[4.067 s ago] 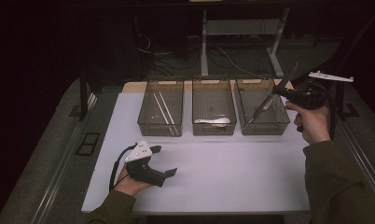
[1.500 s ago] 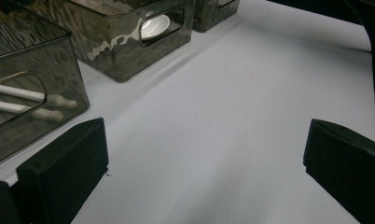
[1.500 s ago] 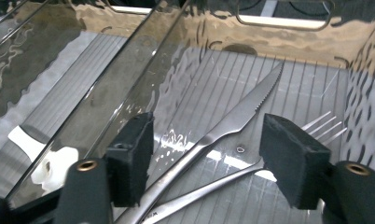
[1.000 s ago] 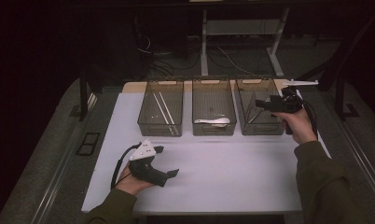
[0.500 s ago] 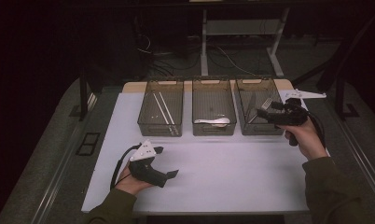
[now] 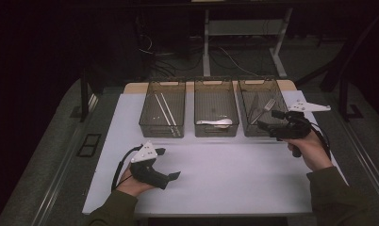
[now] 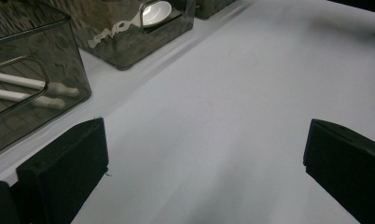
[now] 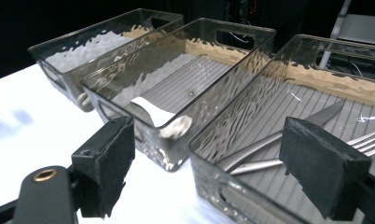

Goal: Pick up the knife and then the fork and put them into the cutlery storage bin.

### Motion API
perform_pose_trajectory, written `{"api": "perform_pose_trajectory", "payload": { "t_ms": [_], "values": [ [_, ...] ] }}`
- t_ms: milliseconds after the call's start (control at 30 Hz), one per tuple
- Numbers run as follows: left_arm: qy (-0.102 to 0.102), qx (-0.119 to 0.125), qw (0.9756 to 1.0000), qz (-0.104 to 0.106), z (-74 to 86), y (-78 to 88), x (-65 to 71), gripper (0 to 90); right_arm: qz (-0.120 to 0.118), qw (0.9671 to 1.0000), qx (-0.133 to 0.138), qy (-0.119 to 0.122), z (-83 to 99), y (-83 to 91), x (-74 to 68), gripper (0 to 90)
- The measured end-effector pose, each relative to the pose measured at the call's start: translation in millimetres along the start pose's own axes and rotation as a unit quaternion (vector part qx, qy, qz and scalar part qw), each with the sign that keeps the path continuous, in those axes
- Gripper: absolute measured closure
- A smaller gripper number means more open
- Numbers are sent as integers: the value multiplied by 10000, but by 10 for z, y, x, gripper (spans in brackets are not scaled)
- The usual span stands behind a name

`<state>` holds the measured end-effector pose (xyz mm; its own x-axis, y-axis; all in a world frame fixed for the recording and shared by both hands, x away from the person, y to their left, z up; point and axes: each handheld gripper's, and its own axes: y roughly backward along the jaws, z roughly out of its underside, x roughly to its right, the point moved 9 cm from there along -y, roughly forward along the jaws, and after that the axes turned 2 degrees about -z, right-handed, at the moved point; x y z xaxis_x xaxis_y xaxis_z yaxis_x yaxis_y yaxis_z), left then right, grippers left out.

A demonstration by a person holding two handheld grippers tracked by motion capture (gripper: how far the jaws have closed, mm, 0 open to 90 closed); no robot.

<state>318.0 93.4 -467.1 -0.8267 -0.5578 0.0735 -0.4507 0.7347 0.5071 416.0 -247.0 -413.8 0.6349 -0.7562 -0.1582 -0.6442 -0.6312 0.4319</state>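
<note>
Three clear smoky bins stand in a row at the back of the white table. The left bin (image 6: 162, 114) holds white chopsticks (image 6: 166, 109). A white spoon (image 6: 216, 122) lies in the middle bin (image 6: 216, 113). The right bin (image 6: 262, 109) holds a metal knife and fork (image 8: 288, 144). My right gripper (image 6: 268, 120) is open at that bin's near right corner, nothing between its pads (image 8: 323, 163). My left gripper (image 6: 166, 164) rests open on the table at the front left, empty, with its pads (image 7: 66, 170) wide apart over bare white surface.
The white table top (image 6: 225, 169) spreads between the bins and the front edge. A wooden strip (image 6: 131, 87) runs behind the bins. Dark floor, table legs and cables (image 6: 225, 56) lie beyond the table's far side.
My right gripper has come down and back from above the right bin to its near right corner. A fork now lies in that bin. The left gripper has stayed put.
</note>
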Motion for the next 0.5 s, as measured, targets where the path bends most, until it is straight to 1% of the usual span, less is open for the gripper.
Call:
{"api": "perform_pose_trajectory", "payload": {
  "t_ms": [100,167,333,500],
  "values": [
    [-1,1,10000,-4,-1,1,0,0,-77,10000,-14,18,51,26,-58,181],
    [3,-5,10000,-12,-1,6,-3,0,-78,9999,-36,57,84,42,-80,180],
    [-9,13,10000,-1,-5,10,0,0,-201,9998,-24,-1,162,92,-151,168],
    [-4,27,10000,-2,-10,16,-1,0,-277,9996,-85,40,272,139,-224,167]
  ]
}}
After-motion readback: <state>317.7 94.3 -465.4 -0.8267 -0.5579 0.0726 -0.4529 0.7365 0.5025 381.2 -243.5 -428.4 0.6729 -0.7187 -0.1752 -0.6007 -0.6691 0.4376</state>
